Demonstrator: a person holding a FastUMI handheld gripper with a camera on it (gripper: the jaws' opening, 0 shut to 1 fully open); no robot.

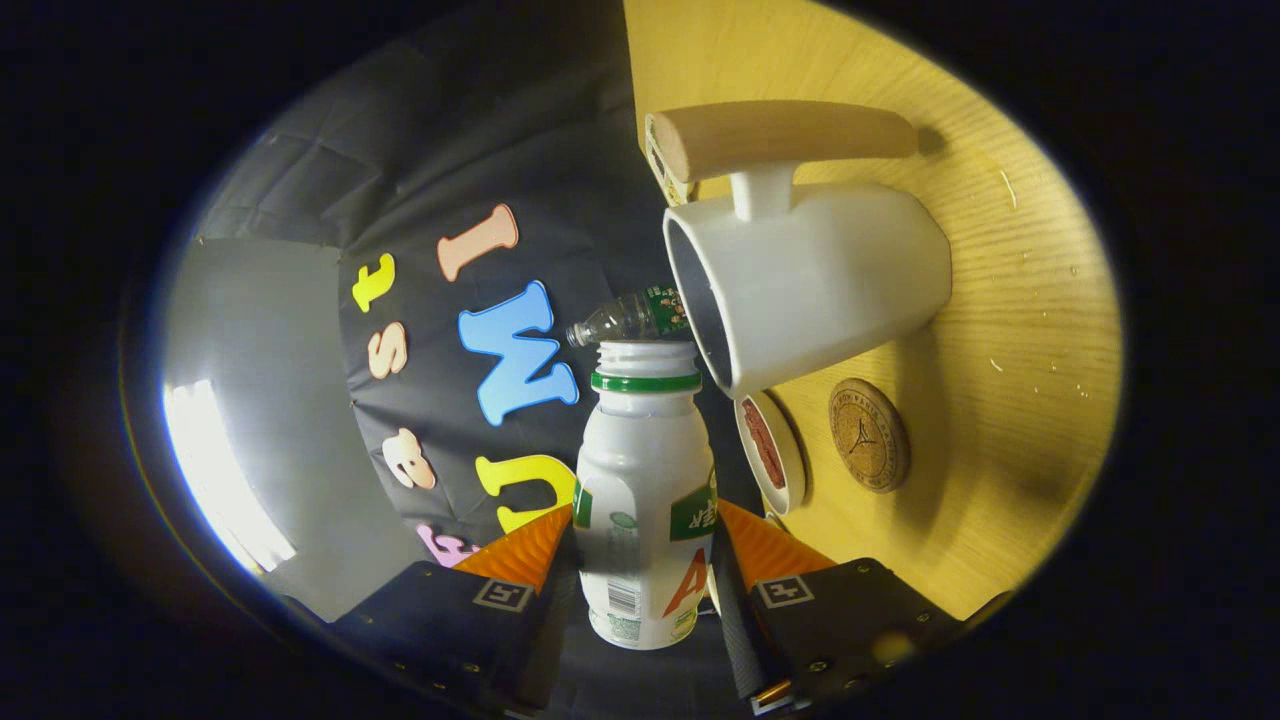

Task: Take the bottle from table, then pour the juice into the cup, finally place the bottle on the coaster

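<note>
Fingers (640,575) closed on a white bottle (643,500), 1 pad pressed to each side of its lower body, orange wedges flanking it at 9 and 3 o'clock. Cap off; open threaded neck with a green ring pointing toward 12 o'clock, just short of the cup's mouth. Whole view rolled about a quarter turn, so the yellow wooden worktop (1000,400) stands like a wall at 3 o'clock. White cup (810,285) with a wooden handle (785,135) seated on that worktop at 1 o'clock from the bottle, its dark open mouth facing 9 o'clock. No liquid seen between neck and cup. Round brown cork coaster (869,435) flat on the worktop at 2 o'clock from the bottle's body, beside a small white dish (772,452) with a reddish inside. Second, clear bottle (630,317) with a green label partly hidden behind the cup's rim.
</note>
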